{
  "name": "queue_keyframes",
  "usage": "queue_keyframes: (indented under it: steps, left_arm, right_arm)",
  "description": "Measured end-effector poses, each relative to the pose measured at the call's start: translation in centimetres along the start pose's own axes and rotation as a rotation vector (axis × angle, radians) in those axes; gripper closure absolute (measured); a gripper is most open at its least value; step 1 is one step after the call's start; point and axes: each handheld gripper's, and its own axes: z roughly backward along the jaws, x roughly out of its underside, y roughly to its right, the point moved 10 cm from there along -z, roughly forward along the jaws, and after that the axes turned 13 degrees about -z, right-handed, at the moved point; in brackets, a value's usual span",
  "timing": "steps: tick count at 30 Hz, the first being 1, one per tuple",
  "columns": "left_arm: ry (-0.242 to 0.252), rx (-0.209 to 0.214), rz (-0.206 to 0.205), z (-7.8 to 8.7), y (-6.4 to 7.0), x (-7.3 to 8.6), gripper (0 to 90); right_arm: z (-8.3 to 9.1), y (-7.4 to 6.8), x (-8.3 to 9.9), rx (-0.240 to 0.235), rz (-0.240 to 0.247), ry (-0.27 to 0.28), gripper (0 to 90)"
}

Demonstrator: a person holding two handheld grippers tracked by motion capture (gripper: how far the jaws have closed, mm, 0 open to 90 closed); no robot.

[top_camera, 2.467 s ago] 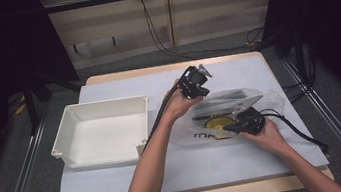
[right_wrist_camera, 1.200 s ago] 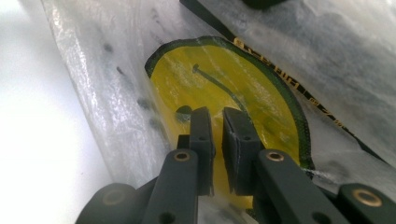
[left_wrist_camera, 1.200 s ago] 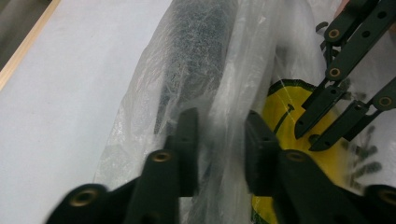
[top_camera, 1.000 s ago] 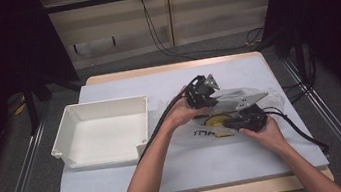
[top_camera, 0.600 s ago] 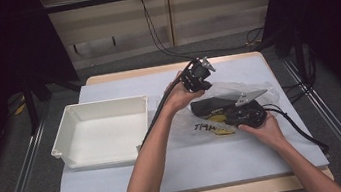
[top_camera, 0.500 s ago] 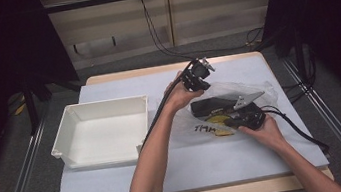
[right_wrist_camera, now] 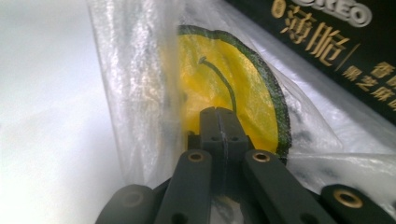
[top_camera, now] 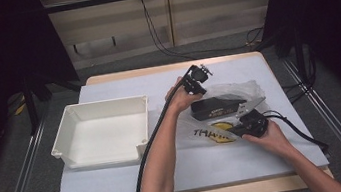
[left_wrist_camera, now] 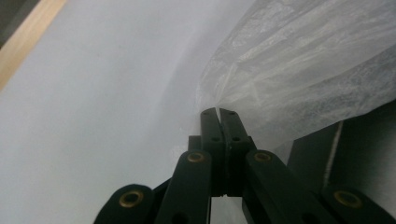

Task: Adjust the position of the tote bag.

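I am pinching the clear plastic bag (top_camera: 231, 92) shut-jawed with both my left gripper (left_wrist_camera: 218, 116) and right gripper (right_wrist_camera: 218, 116), apparently spreading its mouth; next I should free the black box (top_camera: 215, 107).

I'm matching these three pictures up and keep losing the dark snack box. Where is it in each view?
High view: the dark box lies right of centre, inside the plastic bag.
Left gripper view: its dark side shows at lower right, under the bag.
Right gripper view: its printed face fills the upper right corner.
Shared landmark: the plastic bag.
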Motion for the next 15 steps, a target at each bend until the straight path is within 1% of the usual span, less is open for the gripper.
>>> queue_keyframes:
  steps: [1,2,3,4,5,6,7,8,9,11,12,13,14,15]
  left_arm:
    - [-0.011,0.005,-0.006,-0.2,-0.1,0.2,90.0]
    - [-0.019,0.013,0.008,-0.4,0.0,0.4,90.0]
    - [-0.029,0.014,0.003,-0.6,0.0,0.7,90.0]
    - [-0.031,0.02,0.004,-0.8,0.2,0.8,90.0]
    - [-0.02,0.02,0.005,-1.1,0.2,0.9,90.0]
    - [-0.022,0.021,0.019,-1.1,0.2,1.0,90.0]
    - [-0.002,0.021,0.036,-1.3,0.4,0.9,90.0]
    - [-0.017,0.03,0.03,-1.3,0.4,1.0,90.0]
    - [-0.027,0.022,0.027,-1.3,0.4,1.1,89.5]
    - [0.004,0.015,0.03,-1.0,0.2,0.8,87.8]
    - [0.018,0.012,0.038,-0.7,0.1,0.7,85.5]
    - [0.043,0.013,0.057,-0.4,0.2,0.3,83.2]
    - [0.055,0.004,0.047,0.0,0.1,0.1,80.6]
    - [0.068,-0.005,0.041,0.5,-0.1,-0.1,75.7]
  right_arm:
    - [0.0,0.0,0.0,-0.002,-0.002,-0.003,90.0]
    - [0.0,-0.1,0.1,-0.003,-0.002,-0.003,90.0]
    - [0.0,0.0,0.0,-0.004,-0.005,-0.003,90.0]
    - [0.0,0.0,0.0,-0.005,-0.007,-0.002,90.0]
    - [0.0,0.0,0.0,-0.005,-0.008,-0.002,90.0]
    - [0.0,0.0,0.0,-0.005,-0.01,-0.001,90.0]
    - [0.0,0.0,0.0,-0.001,-0.015,-0.003,90.0]
    - [0.0,0.0,0.0,-0.003,-0.015,-0.003,90.0]
    - [0.0,0.1,0.0,0.0,-0.014,0.0,90.0]
    - [0.0,0.0,-0.1,-0.004,-0.014,0.005,90.0]
    - [0.1,0.1,-0.2,0.0,-0.013,0.013,90.0]
    - [0.2,0.1,-0.3,-0.007,-0.017,0.021,90.0]
    - [0.4,0.1,-0.5,-0.001,-0.018,0.03,90.0]
    - [0.6,0.1,-0.7,-0.005,-0.021,0.045,90.0]
